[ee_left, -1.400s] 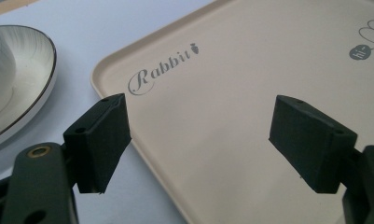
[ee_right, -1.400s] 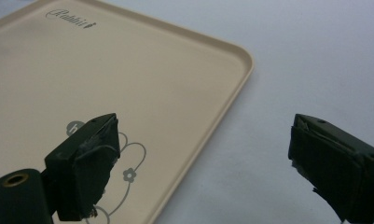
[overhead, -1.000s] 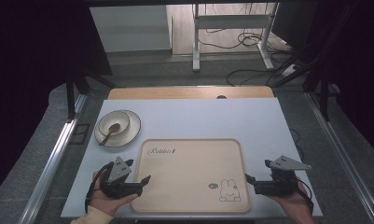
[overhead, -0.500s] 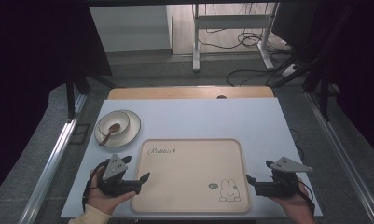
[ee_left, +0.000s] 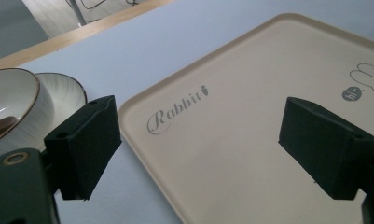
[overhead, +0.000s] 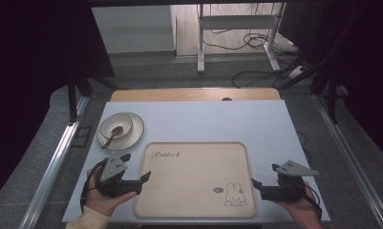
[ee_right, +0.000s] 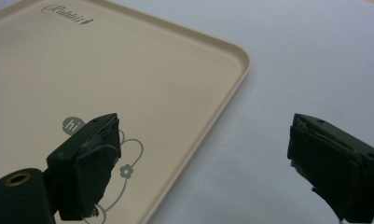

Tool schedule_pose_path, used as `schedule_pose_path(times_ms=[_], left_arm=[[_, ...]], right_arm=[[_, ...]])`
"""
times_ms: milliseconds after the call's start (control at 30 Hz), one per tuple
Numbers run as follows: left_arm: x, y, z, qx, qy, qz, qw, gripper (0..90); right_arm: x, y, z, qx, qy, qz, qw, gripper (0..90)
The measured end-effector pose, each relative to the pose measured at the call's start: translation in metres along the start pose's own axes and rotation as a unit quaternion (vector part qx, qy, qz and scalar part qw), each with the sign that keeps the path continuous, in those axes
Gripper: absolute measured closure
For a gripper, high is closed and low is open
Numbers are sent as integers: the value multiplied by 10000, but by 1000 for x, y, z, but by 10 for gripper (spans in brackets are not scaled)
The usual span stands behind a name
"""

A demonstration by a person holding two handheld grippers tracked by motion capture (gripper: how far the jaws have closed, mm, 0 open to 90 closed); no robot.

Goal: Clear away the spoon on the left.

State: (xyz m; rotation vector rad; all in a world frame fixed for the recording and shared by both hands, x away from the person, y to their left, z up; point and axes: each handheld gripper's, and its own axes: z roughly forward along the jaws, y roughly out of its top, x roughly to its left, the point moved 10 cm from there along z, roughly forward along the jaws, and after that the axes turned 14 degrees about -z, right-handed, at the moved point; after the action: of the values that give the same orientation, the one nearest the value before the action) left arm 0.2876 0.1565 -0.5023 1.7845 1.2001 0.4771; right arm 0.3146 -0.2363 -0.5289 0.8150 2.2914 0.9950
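From the high view I see the beige tray (overhead: pixel 194 179) lying flat on the near half of the pale table (overhead: pixel 218 121), its "Rabbit" lettering toward the far left corner and the rabbit drawing toward the near right corner. My left gripper (overhead: pixel 140 180) sits at the tray's left edge, held in the left hand (overhead: pixel 103 198), with its tips over the rim. My right gripper (overhead: pixel 257 185) sits just off the tray's right edge, near the rabbit drawing. Far left of the tray stands a white bowl (overhead: pixel 116 125) on a plate (overhead: pixel 134 130), with a brown spoon (overhead: pixel 111 136) lying in the bowl.

In the left gripper view, the left gripper (ee_left: pixel 208 144) has its jaws standing wide, and they have just been opening (nothing is clamped between them). One jaw hangs over the table beside the tray's left edge, the other over the tray (ee_left: pixel 250 140) surface. The lettering lies between them, farther off. The bowl (ee_left: pixel 12 109) and plate (ee_left: pixel 68 91) show at the left edge.

In the right gripper view, the right gripper (ee_right: pixel 208 154) is also spread wide and holds nothing. One jaw hovers over the rabbit drawing on the tray (ee_right: pixel 128 70), the other over the bare table (ee_right: pixel 292 56), so the tray's right edge runs between them. I cannot tell whether either pad touches the tray.
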Motion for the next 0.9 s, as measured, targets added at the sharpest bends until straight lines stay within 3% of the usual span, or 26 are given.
schedule_pose_path(times_ms=[300, 600, 900], left_arm=[[5, 14, -7, -150, 78, -61, 9998, 135], [8, 40, -5, -201, 85, -56, 9997, 138], [30, 53, 0, -162, 329, -20, 9993, 151]], right_arm=[[0, 0, 1, 16, 5, 3, 10000, 101], [3, 0, 2, 21, 31, -44, 10000, 103], [2, -1, 3, 40, 15, -16, 10000, 103]])
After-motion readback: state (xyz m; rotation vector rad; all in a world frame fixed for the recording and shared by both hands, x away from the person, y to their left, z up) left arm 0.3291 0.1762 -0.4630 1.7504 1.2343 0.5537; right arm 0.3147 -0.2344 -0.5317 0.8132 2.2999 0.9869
